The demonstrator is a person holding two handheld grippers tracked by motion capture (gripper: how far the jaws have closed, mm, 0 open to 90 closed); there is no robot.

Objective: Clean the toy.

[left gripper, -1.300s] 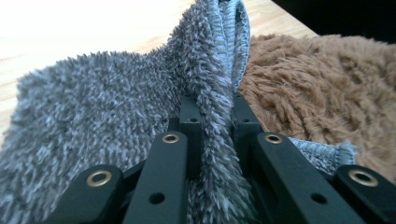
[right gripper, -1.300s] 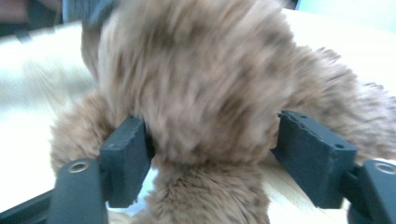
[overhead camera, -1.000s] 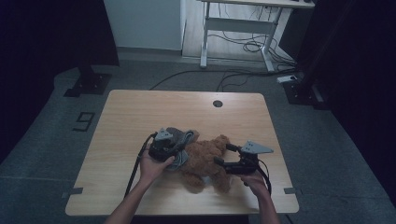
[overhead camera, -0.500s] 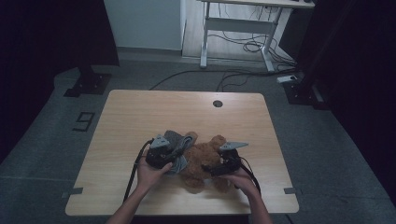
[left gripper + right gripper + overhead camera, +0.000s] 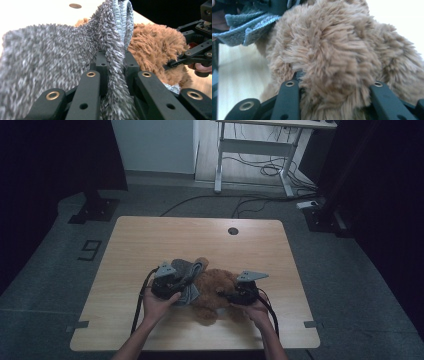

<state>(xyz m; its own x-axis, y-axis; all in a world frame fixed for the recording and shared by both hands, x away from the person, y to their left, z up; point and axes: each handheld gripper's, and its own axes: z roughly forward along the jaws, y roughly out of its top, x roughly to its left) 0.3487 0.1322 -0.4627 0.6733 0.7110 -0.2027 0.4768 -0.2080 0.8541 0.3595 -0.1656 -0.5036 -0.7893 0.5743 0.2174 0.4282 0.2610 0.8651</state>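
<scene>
A brown plush teddy bear (image 5: 216,295) lies on the wooden table (image 5: 150,235), near its front edge. A grey fuzzy garment (image 5: 187,270) with a ribbed blue-grey hem covers the bear's left side. My left gripper (image 5: 176,284) is shut on a fold of that garment (image 5: 50,50), the fabric pinched between its jaws (image 5: 113,58). My right gripper (image 5: 231,295) has just been closing, and its jaws press into the bear's fur (image 5: 337,50) from the right (image 5: 334,81). The left gripper view shows the bear (image 5: 155,45) and the right gripper (image 5: 175,62) behind the garment.
A round cable hole (image 5: 233,230) sits at the table's far edge. Cables trail from both grippers toward the front edge. Behind the table stand a white desk frame (image 5: 250,150) and floor cables. Bare tabletop lies to the left, right and far side.
My right gripper moved left onto the bear and its jaws closed on the fur. The left gripper kept its hold on the garment and stayed in place.
</scene>
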